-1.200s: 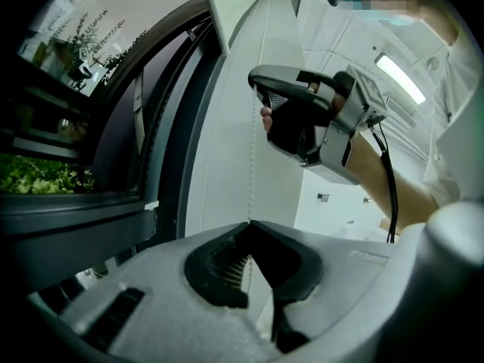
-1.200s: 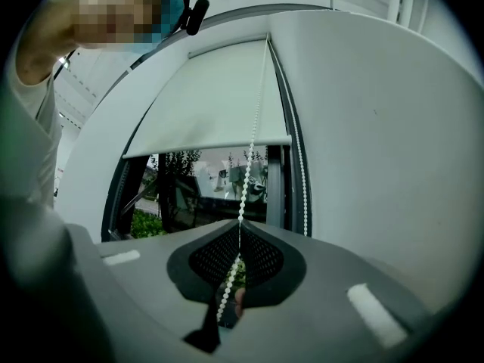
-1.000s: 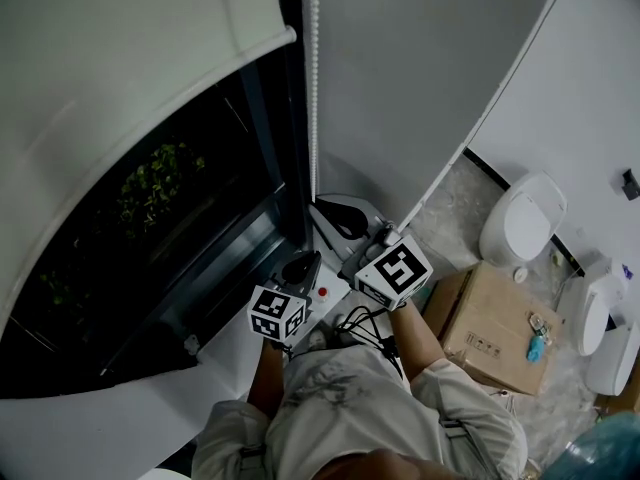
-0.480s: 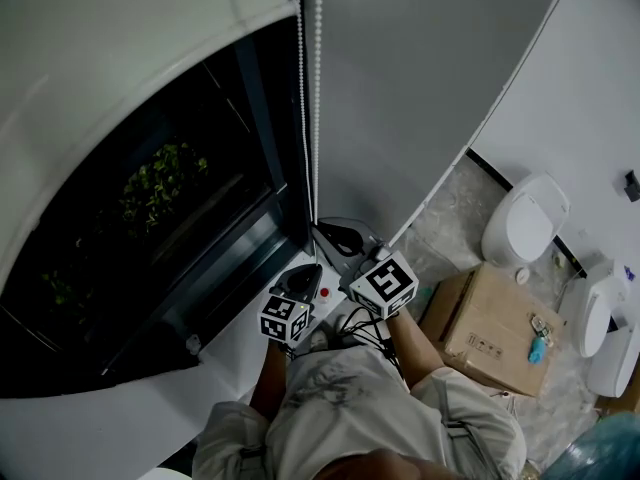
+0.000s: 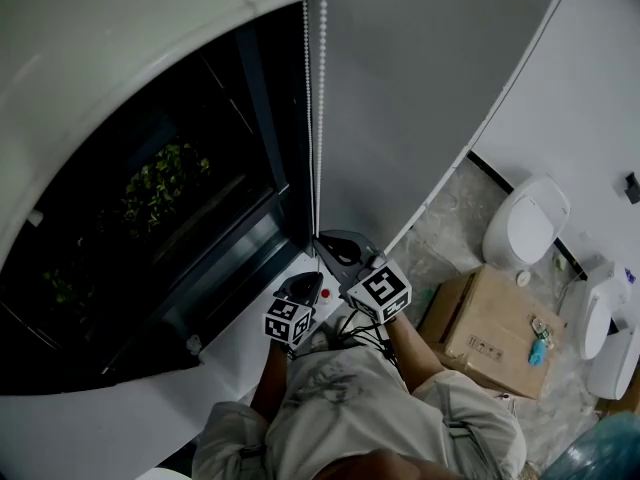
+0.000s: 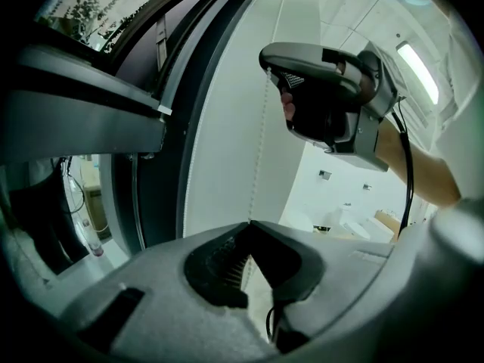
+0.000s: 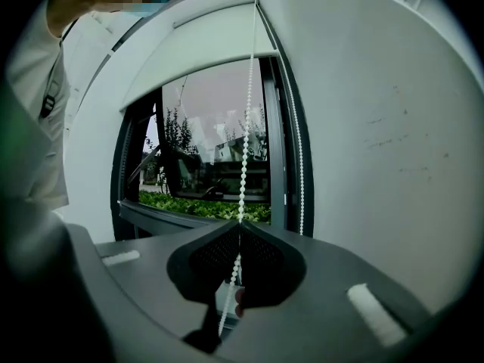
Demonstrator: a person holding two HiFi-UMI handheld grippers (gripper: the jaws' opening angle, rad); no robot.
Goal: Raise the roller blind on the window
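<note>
At the far left, one white fabric roller blind (image 5: 110, 58) covers only the top of the single dark-framed window (image 5: 200, 233). Most of the glass lies bare, with green shrubs (image 5: 160, 183) behind it.

Just right of the frame hang two strands of white bead chain (image 5: 322, 88), side by side against the grey wall (image 5: 420, 98).

You hold two grippers on the chain. Your left gripper (image 6: 249, 225) is clenched on one strand, its jaws pressed together with the beads between them. That strand runs on up to your right gripper (image 7: 240, 225), just above and to the right, which also grasps it with its jaws pinched tight. The second strand hangs free beside the window frame.

On the floor at the right stand one brown cardboard box (image 5: 490, 333) and, beyond it, one white ceramic toilet (image 5: 525, 226).
</note>
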